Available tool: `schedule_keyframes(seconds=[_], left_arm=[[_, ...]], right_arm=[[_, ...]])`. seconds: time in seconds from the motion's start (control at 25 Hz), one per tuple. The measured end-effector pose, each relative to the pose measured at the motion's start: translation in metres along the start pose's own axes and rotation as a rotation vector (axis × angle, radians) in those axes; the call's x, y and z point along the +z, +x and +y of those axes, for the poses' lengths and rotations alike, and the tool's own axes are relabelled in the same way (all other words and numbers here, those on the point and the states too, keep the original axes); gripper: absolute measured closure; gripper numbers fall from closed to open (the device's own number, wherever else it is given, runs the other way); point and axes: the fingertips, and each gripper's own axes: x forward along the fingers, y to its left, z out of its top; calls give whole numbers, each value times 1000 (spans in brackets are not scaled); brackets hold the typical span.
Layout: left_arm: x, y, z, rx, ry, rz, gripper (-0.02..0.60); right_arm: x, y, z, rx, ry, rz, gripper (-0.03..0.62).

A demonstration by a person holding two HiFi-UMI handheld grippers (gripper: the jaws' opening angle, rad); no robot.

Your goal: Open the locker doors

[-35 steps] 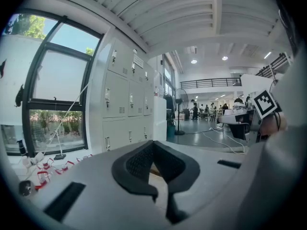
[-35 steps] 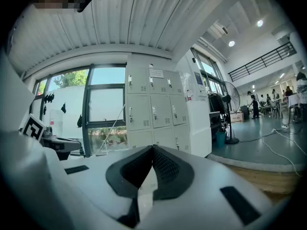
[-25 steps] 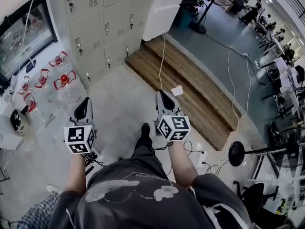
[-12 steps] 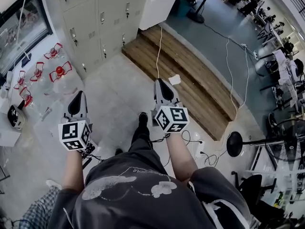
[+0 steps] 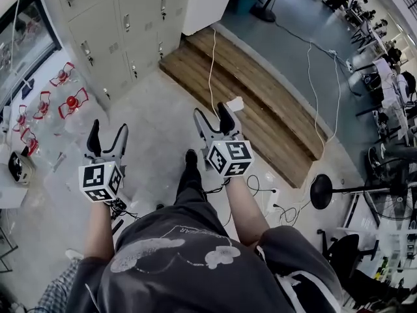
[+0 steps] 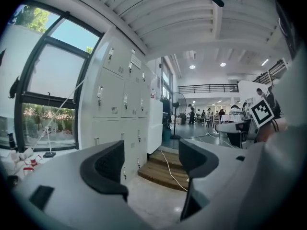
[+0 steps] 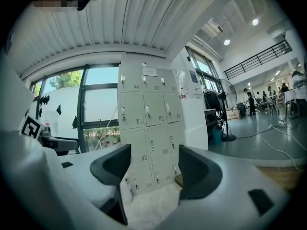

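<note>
Left gripper [image 5: 107, 130]: the jaws are held apart and have just been opening; nothing is gripped, and only floor and distant cabinets are seen through the gap
Right gripper [image 5: 212, 113]: the jaws are likewise spread, just opened, with nothing between the pads; the gap is aimed at the cabinet fronts
Floor [image 5: 156, 142]: a bare stretch is left between both claws and the target
Lockers [image 5: 124, 25]: a grey bank is placed at the far left, well apart from both grippers; every door that is seen is shut
Latches [image 5: 127, 23]: a small one is carried on each door
Wooden platform [image 5: 260, 109]: it is laid to the right of the lockers, and a white cable [image 5: 210, 64] is run across it
Step in hand: it is judged to be the approach; no door is touched yet
Next move: the grippers should be brought far and left to a door, a latch or door edge should be taken between the open pads, then clamped and pulled outward
</note>
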Motion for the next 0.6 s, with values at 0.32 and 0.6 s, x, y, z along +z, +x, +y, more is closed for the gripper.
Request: schedule_keyframes(seconds=[0.32, 0.6], left_arm=[[-6, 110, -11, 18, -23, 59, 213], [21, 218, -33, 57, -44, 54, 212]], right_arm=[[-8, 81, -84, 14, 35, 57, 293], [26, 165, -167, 87, 29, 67, 293]])
